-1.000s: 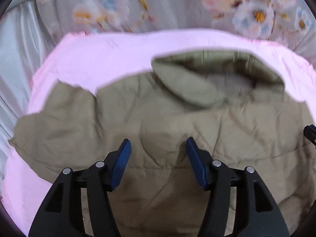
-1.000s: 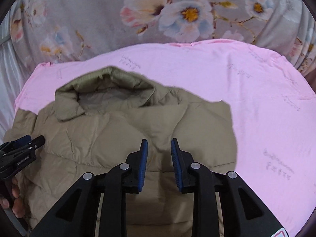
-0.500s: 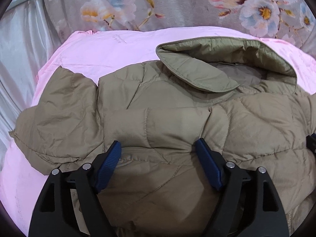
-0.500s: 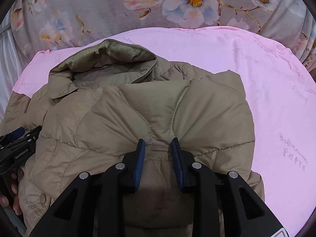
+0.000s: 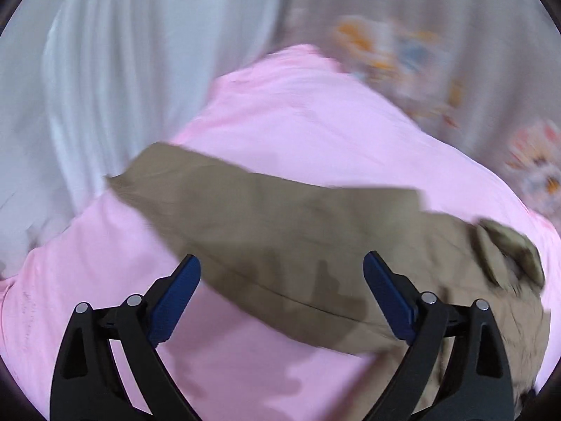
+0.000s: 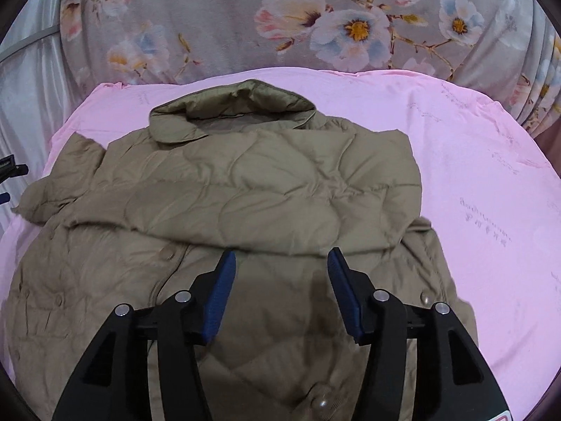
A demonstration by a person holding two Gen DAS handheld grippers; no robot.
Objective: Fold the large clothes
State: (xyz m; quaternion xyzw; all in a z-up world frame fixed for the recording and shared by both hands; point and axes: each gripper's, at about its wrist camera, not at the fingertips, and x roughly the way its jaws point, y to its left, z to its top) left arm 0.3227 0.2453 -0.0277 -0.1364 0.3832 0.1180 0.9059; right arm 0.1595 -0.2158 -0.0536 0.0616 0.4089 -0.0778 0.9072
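Note:
A khaki quilted jacket (image 6: 245, 189) lies front up on a pink sheet (image 6: 473, 175), collar (image 6: 235, 108) at the far side. Its right sleeve is folded across the chest. My right gripper (image 6: 280, 273) is open and empty, just above the chest below the folded sleeve. In the blurred left wrist view, the jacket's left sleeve (image 5: 266, 217) stretches out to the left over the pink sheet (image 5: 298, 115). My left gripper (image 5: 280, 280) is wide open and empty, above that sleeve's near edge. The tip of the left gripper shows at the left edge of the right wrist view (image 6: 10, 170).
A grey floral fabric (image 6: 315, 17) rises behind the pink sheet. White satin cloth (image 5: 122, 70) lies to the left of the sheet.
My right gripper has opened and let go of the folded sleeve, then drawn back. My left gripper has swung left, from over the chest to over the outstretched left sleeve, and opened wider.

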